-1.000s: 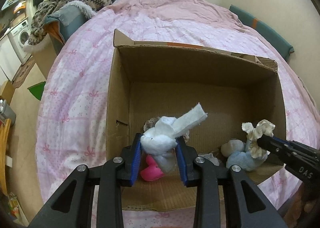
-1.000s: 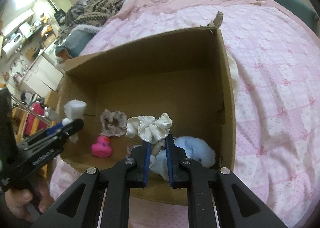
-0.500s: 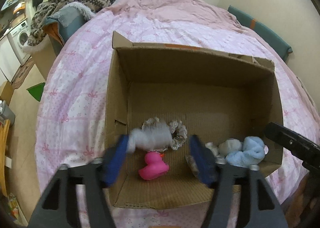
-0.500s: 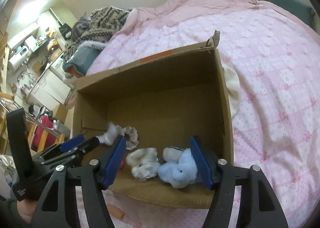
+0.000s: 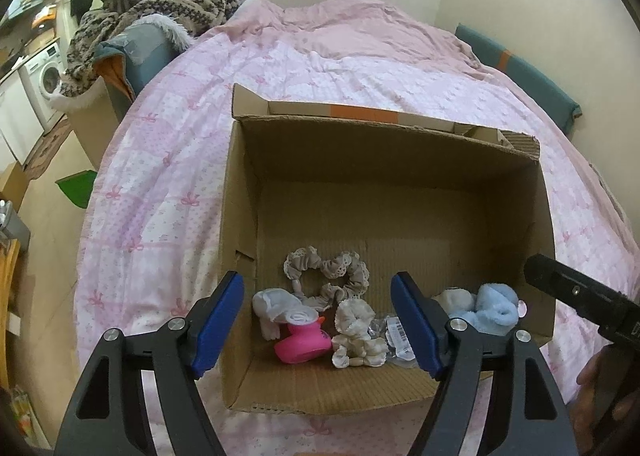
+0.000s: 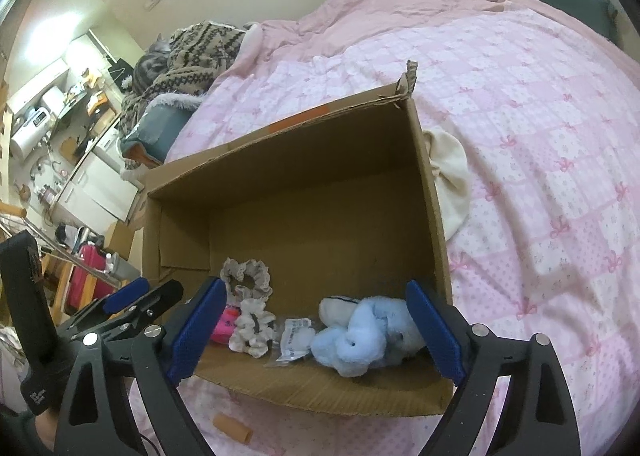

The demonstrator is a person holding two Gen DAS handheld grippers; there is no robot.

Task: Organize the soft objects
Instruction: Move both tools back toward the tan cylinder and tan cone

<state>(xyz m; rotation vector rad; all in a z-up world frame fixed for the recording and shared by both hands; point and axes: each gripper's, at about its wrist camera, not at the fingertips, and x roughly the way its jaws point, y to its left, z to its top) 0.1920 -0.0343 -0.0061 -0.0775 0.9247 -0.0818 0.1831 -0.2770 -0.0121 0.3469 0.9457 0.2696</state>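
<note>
Releasing is done: left tool [image 5: 318, 326] and right tool [image 6: 316, 330] both gape empty, jaws having just been opening; white toy [image 5: 276, 308], cream scrunchie [image 5: 356, 330] and blue plush [image 6: 366, 334] lie in the box [image 5: 240, 216]; next, lift clear at twelve o'clock, avoiding the walls.

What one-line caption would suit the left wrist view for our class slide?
Open left gripper above a cardboard box holding scrunchies, a pink duck and a blue plush.

Pink duck [image 5: 302, 343], blue plush [image 6: 362, 340], pink bow-print quilt [image 5: 168, 160].
</note>
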